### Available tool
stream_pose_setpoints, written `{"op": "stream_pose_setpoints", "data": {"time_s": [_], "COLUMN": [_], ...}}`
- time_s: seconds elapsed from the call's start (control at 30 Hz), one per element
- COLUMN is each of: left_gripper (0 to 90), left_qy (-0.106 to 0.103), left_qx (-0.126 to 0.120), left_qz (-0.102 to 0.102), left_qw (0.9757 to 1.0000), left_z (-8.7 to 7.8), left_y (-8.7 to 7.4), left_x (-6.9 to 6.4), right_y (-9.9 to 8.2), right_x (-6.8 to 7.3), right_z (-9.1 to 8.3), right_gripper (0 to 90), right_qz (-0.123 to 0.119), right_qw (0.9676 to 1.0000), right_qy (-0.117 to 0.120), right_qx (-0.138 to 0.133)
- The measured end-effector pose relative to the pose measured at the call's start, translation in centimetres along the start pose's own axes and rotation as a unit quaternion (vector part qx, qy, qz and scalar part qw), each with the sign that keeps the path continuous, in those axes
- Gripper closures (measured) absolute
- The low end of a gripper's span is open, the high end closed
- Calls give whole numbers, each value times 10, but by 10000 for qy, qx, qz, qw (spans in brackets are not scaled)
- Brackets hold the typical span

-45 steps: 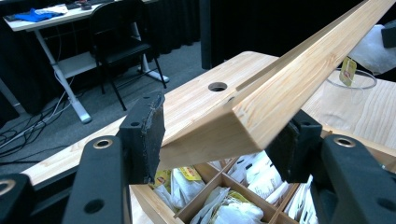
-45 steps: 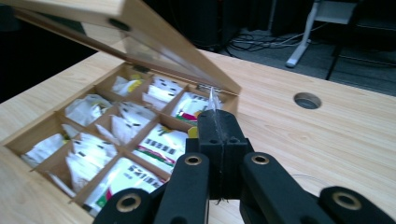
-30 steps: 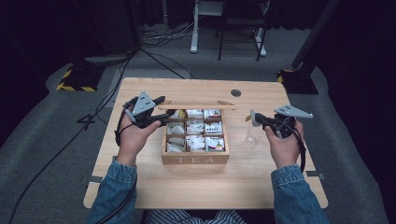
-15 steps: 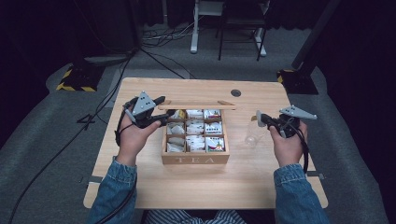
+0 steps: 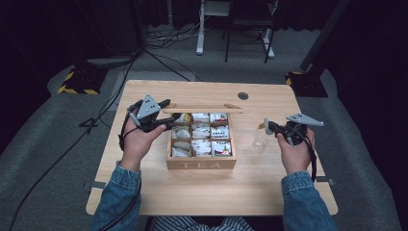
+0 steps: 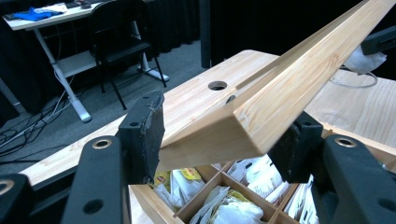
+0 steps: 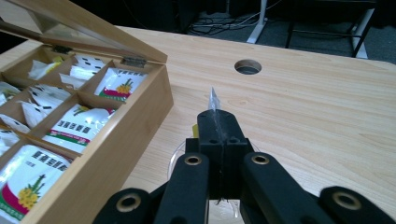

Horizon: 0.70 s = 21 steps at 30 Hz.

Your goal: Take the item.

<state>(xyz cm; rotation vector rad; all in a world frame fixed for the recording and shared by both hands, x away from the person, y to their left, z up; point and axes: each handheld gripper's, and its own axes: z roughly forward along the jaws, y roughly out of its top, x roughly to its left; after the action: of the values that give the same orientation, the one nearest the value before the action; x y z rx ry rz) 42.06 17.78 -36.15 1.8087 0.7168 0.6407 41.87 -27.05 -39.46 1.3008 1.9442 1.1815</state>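
The right gripper [image 7: 218, 122] is clenched on a thin tea-bag sachet [image 7: 213, 100], light and crushable, best pinched by its edge, above a glass cup [image 5: 258, 143]. The left gripper [image 6: 224, 140] clamps the stiff lid [image 6: 299, 74] of the wooden box [image 5: 201, 164], lettered "TEA".

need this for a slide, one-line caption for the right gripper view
Right gripper shut on a thin clear packet, beside an open wooden tea box of sorted tea bags.
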Motion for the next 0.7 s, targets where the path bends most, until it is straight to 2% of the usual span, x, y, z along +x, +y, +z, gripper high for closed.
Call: {"op": "stream_pose_setpoints", "data": {"time_s": [0.3, 0.47, 0.7], "left_gripper": [426, 426, 425], "left_qy": [-6, 0, -8], "left_qx": [6, 4, 11], "left_qz": [-4, 0, -7], "left_qw": [10000, 10000, 10000], "left_z": [0, 0, 0], "left_y": [0, 0, 0], "left_x": [0, 0, 0], "right_y": [-11, -15, -18], "right_x": [-2, -5, -10], "right_z": [8, 9, 3], "right_gripper": [900, 764, 712], "right_qz": [39, -6, 30], "right_qw": [9999, 9999, 9997], "right_qy": [-54, -153, -233], "right_qx": [105, 23, 34]}}
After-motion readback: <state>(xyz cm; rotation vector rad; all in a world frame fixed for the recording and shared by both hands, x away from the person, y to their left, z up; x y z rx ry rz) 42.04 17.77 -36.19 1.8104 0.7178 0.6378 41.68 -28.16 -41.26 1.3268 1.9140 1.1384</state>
